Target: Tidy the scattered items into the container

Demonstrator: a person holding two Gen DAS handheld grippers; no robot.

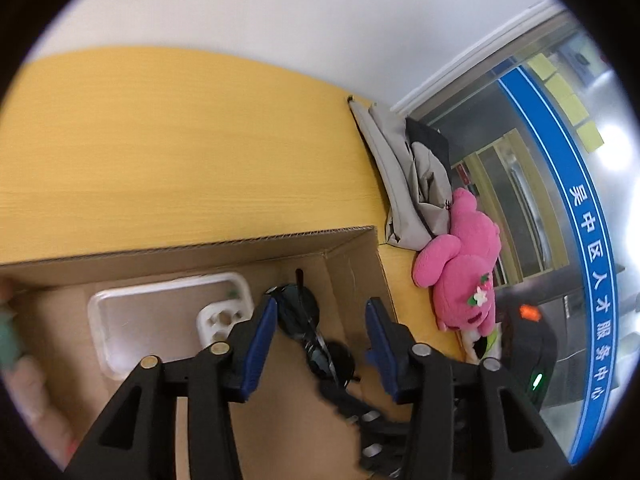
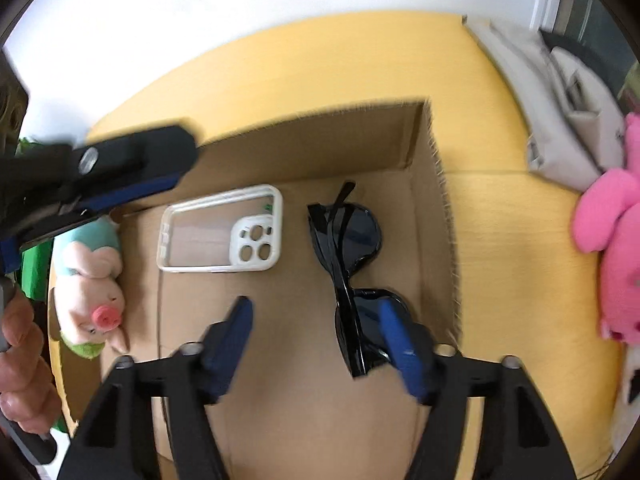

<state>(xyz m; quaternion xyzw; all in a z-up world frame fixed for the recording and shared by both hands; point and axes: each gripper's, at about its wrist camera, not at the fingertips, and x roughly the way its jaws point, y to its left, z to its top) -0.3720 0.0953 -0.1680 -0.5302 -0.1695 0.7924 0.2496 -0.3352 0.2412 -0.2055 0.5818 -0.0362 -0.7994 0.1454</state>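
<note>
Sunglasses (image 2: 348,264) lying in cardboard box (image 2: 420,148) beside phone case (image 2: 220,232) — both my grippers' jaws standing apart, gripping nothing.

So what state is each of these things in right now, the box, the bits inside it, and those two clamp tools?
Cardboard box: open-topped, on the yellow table.
Sunglasses: folded, lying in the box.
Phone case: empty, lying flat in the box.
Pig plush: lying at the box's left side.
Pink plush: outside the box, on the table.
Left gripper: open, holding nothing.
Right gripper: open, sunglasses not clamped.
</note>
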